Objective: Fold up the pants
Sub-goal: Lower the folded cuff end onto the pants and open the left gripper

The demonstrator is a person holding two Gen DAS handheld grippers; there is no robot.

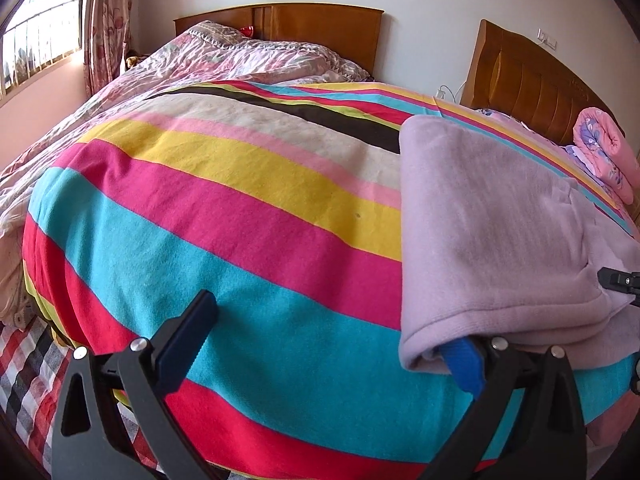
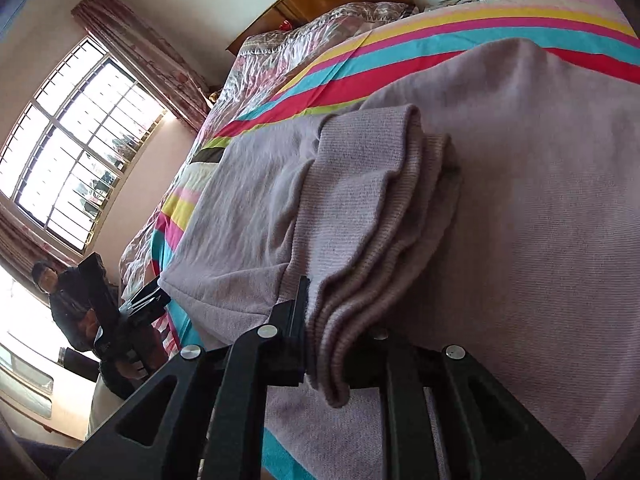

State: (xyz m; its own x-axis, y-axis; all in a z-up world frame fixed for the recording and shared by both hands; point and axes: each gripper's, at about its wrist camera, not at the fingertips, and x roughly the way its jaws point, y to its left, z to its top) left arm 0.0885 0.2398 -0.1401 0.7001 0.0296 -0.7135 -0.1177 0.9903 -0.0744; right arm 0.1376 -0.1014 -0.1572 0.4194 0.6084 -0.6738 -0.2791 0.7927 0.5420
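Observation:
Light purple pants (image 1: 492, 216) lie folded on the striped blanket (image 1: 240, 216) at the right of the left wrist view. My left gripper (image 1: 328, 328) is open wide; its right finger (image 1: 464, 364) is tucked under the pants' near corner, its left finger (image 1: 184, 340) is over bare blanket. In the right wrist view the pants (image 2: 520, 208) fill the frame. My right gripper (image 2: 340, 344) is shut on the ribbed waistband or cuff layers (image 2: 360, 240), which bunch up between its jaws. The right gripper's tip also shows in the left wrist view (image 1: 620, 280).
A crumpled floral quilt (image 1: 208, 60) lies at the bed's far side below a wooden headboard (image 1: 320, 28). A rolled pink quilt (image 1: 604, 148) lies at the far right. A window (image 2: 68, 148) with curtains is left. The person (image 2: 80, 312) stands at the bed's edge.

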